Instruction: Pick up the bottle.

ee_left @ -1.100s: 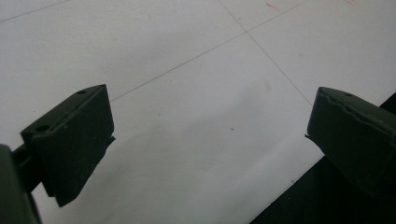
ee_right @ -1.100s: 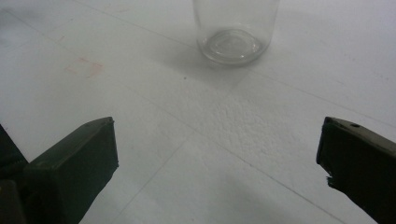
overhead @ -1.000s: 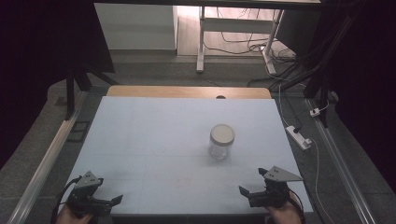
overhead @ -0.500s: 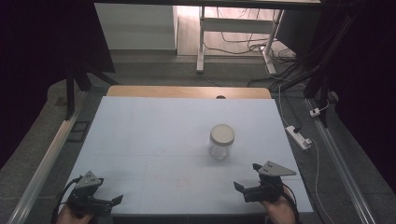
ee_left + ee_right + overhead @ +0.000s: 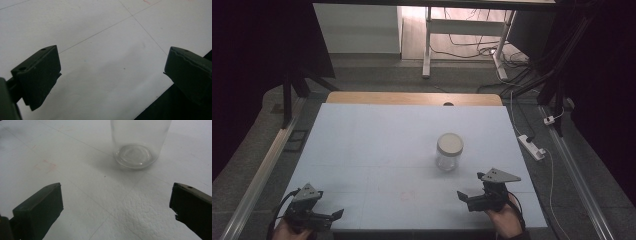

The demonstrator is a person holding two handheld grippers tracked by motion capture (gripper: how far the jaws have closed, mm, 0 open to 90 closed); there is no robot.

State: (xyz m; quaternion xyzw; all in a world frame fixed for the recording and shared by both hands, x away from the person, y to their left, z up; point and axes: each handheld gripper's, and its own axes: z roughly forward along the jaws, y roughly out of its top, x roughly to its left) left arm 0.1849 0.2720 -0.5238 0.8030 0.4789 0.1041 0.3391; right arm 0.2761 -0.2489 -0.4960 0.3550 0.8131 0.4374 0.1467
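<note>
A clear glass jar with a pale lid stands upright on the white foam board, right of centre. Its lower part fills the top of the right gripper view. My right gripper sits near the front right of the board, short of the jar, open with nothing between its jaws. At the front left corner my left gripper is held low over the board, open and empty, and its own view looks down at bare foam near the board's edge.
A wooden strip borders the far edge of the board. A white power strip and cables lie on the floor to the right. Metal rails run along both sides. A white table frame stands behind.
My right gripper has moved left and forward, closer to the jar. The left gripper has barely shifted. The jar has not moved.
</note>
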